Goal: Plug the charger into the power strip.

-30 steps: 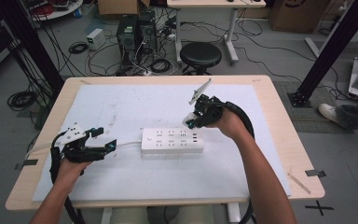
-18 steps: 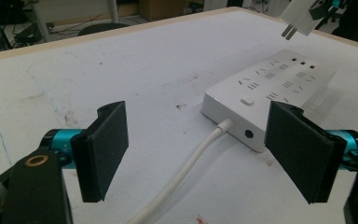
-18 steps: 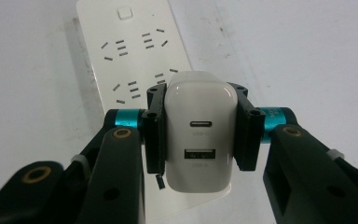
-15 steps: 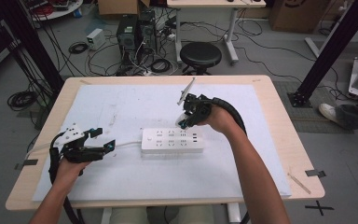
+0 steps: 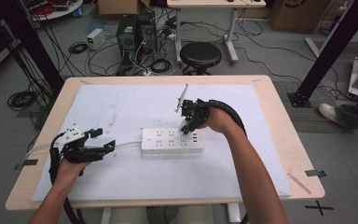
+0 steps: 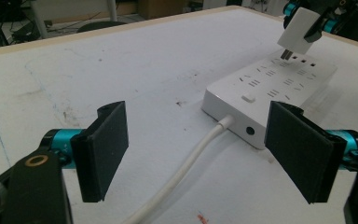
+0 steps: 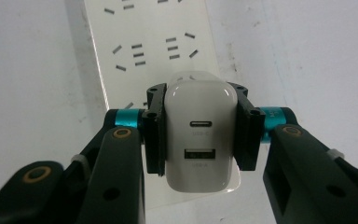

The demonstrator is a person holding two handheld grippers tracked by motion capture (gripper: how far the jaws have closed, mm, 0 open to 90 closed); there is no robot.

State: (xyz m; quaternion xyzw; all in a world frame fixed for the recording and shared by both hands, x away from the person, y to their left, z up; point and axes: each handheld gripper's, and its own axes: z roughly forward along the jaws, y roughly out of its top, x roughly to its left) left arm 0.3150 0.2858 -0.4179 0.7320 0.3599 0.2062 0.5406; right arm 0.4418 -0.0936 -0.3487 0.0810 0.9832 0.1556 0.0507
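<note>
The right claw (image 7: 200, 135) clenches a white charger (image 7: 200, 135) prongs-down above the power strip (image 5: 171, 140), likely for plugging; the left claw (image 6: 205, 149) waits released beside the strip's cord end.

The table (image 5: 279, 154) is being covered by a white sheet (image 5: 121, 107); a white power strip (image 5: 168, 142) is lying on the sheet, its cable (image 5: 128, 145) being trailed leftward from it.

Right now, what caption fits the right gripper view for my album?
Right gripper holding a white charger above the power strip.
</note>
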